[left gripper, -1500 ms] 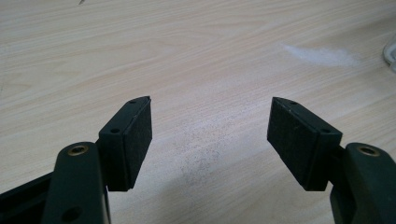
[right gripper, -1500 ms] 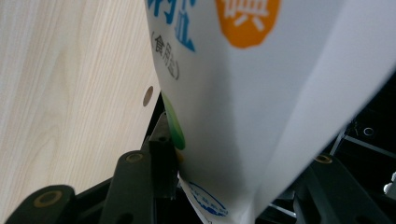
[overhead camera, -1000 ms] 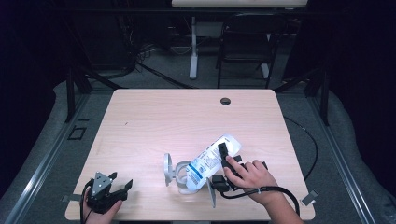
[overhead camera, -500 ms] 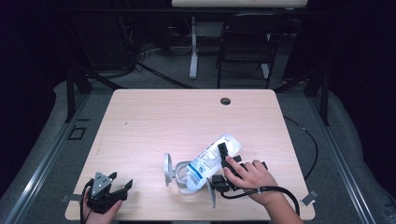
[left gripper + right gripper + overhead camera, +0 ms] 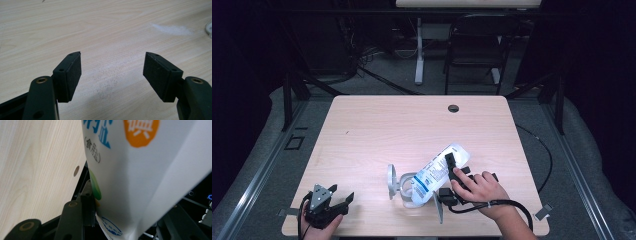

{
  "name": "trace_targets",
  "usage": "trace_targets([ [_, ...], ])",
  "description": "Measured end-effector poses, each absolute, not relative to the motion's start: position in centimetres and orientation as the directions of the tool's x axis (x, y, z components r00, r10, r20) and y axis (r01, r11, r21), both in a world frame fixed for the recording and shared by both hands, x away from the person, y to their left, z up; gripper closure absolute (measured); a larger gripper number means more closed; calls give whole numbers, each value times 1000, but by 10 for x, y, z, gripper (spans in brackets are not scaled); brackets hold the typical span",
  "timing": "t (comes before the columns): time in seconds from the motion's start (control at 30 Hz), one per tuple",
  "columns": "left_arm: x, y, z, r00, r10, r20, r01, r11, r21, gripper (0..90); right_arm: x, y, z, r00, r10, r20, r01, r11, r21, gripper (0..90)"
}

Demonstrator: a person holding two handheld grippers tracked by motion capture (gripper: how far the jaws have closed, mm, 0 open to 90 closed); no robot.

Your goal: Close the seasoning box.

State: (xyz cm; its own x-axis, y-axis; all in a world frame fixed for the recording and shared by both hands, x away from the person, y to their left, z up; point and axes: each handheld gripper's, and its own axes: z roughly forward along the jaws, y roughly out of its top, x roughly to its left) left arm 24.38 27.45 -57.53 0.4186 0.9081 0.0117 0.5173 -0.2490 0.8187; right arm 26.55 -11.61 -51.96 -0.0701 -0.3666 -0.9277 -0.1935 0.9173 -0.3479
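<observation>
We see a white bag (image 5: 437,175) with blue print held tilted over the near part of the table (image 5: 412,125), its lower end dipping into a clear glass jar (image 5: 404,192) that lies toward seven o'clock from it, its upper end pointing to about one o'clock. In the right gripper view the bag (image 5: 140,175) stands close before the camera, white with blue characters and an orange disc. Our right gripper (image 5: 452,172) has the bag clamped between its jaws, which stand fairly wide around the bag's bulk; one black pad (image 5: 87,207) presses against the bag's side. The right hand (image 5: 479,190) lies at about four o'clock from the bag, with a cable trailing off toward the table's near right corner.

Our left gripper (image 5: 329,202) rests at the near left corner, well apart from the bag at roughly eight o'clock. Its jaws gape wide with nothing between them, just bare wood (image 5: 105,32).

At twelve o'clock, near the far edge, sits a small dark hole (image 5: 453,108).
</observation>
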Motion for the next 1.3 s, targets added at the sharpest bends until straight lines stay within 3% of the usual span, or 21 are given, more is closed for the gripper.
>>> trace_targets([
  [1.3,244,274,-575,421,907,15,516,-254,818,313,266,-116,-520,-60,-383,-922,-205,908,-365,564],
])
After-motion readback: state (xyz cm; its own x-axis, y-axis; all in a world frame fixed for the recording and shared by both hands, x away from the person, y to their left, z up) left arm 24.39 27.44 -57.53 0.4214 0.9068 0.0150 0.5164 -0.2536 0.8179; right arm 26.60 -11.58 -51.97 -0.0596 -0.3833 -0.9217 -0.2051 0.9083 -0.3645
